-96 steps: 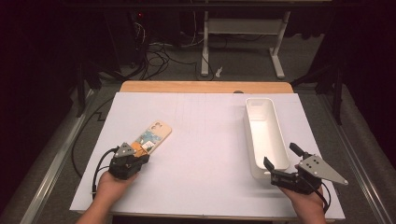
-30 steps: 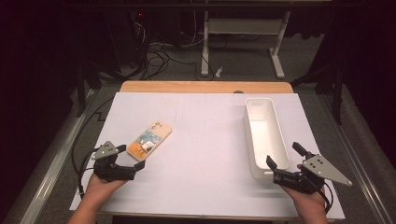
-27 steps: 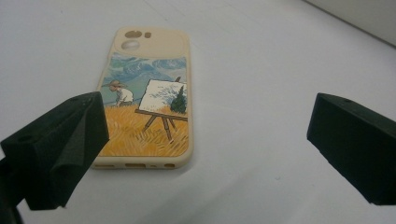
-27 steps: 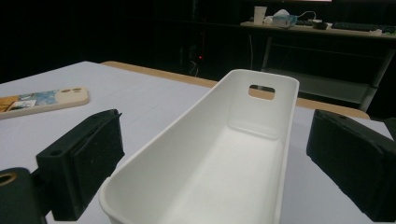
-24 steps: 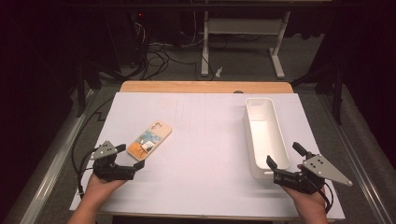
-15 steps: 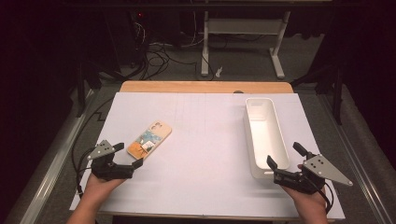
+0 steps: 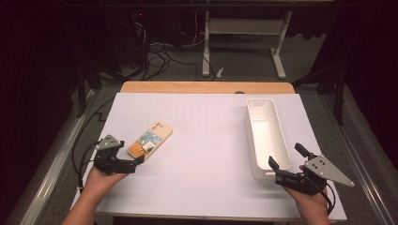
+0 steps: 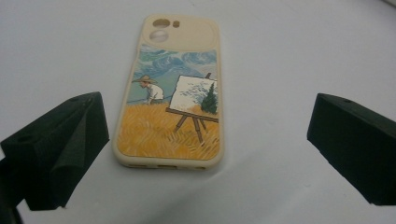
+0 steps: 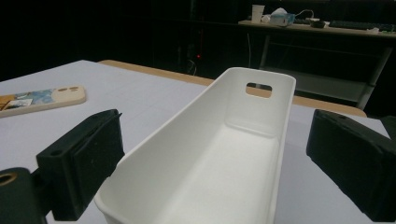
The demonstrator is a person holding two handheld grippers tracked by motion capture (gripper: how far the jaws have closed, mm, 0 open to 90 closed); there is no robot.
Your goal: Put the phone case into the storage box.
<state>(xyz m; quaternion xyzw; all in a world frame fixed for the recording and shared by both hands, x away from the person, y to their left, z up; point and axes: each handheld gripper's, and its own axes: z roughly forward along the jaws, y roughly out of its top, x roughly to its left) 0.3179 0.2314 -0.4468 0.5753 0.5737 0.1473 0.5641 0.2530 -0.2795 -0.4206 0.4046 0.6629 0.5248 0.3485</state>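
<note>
On the desk [image 7: 211, 140], left half, the phone case [image 7: 150, 139] lay flat, camera cutout end pointing away from the person. No brand or readable text on it; print was a painter in a straw hat at an easel in a yellow field under swirly blue sky. Left hand-held gripper [image 7: 133, 161] sat just short of the case's near end, jaws wide, nothing between them, not touching the case. 3.2 s ago it was over that near end; it had since backed off toward the desk's near-left edge. Case hadn't moved. Right hand-held gripper [image 7: 286, 161] was wide too, empty, at the near end of the white bin [image 7: 265, 133], position roughly unchanged. Bin unmarked, one handle slot in its far wall.
</note>
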